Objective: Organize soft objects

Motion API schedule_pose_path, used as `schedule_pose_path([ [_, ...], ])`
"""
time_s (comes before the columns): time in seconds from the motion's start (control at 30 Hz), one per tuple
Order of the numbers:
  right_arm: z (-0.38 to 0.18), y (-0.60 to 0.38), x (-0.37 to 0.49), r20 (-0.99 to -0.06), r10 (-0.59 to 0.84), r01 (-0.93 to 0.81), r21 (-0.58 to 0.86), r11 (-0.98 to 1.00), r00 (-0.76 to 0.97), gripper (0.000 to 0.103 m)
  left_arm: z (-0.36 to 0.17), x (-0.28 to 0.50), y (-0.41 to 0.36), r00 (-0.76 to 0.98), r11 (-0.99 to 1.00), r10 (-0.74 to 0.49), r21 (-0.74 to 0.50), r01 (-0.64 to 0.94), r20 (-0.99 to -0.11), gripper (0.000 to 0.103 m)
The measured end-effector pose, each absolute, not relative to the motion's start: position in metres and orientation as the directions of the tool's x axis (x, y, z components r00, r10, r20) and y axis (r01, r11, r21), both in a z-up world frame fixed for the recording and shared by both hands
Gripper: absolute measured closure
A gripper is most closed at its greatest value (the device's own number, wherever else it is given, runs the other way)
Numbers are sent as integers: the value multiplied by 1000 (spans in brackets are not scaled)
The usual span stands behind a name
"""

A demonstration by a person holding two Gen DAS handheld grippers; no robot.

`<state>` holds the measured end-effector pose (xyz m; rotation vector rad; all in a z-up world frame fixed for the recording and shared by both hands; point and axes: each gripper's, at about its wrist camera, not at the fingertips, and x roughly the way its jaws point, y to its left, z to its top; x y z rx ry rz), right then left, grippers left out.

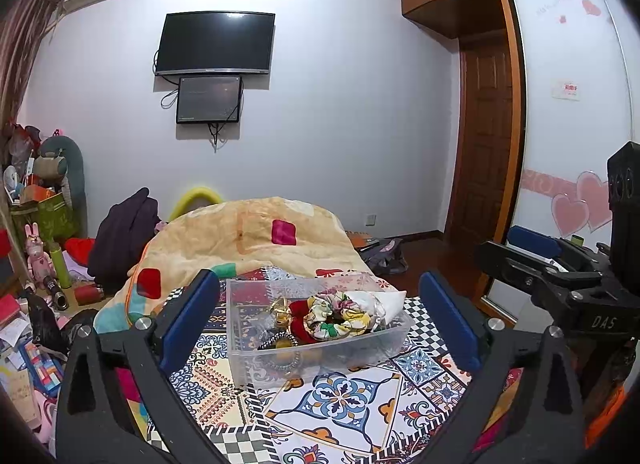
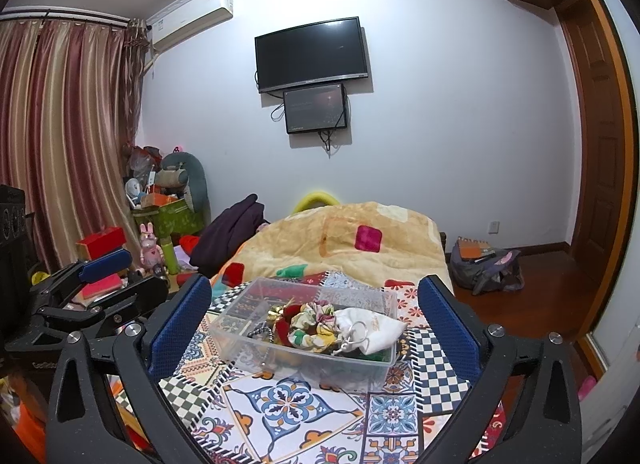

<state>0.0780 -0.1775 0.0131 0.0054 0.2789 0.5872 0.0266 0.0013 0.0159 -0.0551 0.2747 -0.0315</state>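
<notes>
Left wrist view, left to right. A folded pale-orange fleece blanket with red and green patches (image 1: 244, 240) lies heaped at the far end of the patterned tile-print cloth (image 1: 344, 404). The left gripper (image 1: 320, 320) hangs above the cloth, jaws spread wide and holding nothing; its blue-padded fingers (image 1: 188, 316) flank the bin without touching it. The clear rectangular plastic bin (image 1: 248, 348) sits on the cloth between the fingers. Its long axis runs left to right across the view, slightly skewed, with the right end farther away. Inside, from left: a beaded silver-and-black bracelet (image 1: 280, 348), a gold ribbon bow (image 1: 280, 310), a red velvet scrunchie (image 1: 300, 316), a floral yellow-green-pink scrunchie (image 1: 336, 314) lying on top of the red one, and a white drawstring cloth pouch (image 1: 380, 304) leaning against the right end wall. The right gripper (image 1: 560, 264) appears at the right edge, jaws parted and empty, well clear of the bin.

Right wrist view confirms: the left gripper (image 2: 108, 276) is at the left edge, the right gripper's own fingers (image 2: 180, 324) are wide apart on either side of the bin (image 2: 240, 344), and the pouch (image 2: 372, 328) has its gathered neck pointing toward the camera.
</notes>
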Motion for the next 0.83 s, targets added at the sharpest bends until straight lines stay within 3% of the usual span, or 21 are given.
schedule_pose_path([
  [0.83, 11, -177, 80, -274, 535, -536, 78, 841, 799, 0, 13, 28, 1, 959, 998, -28, -56, 13, -281, 0],
])
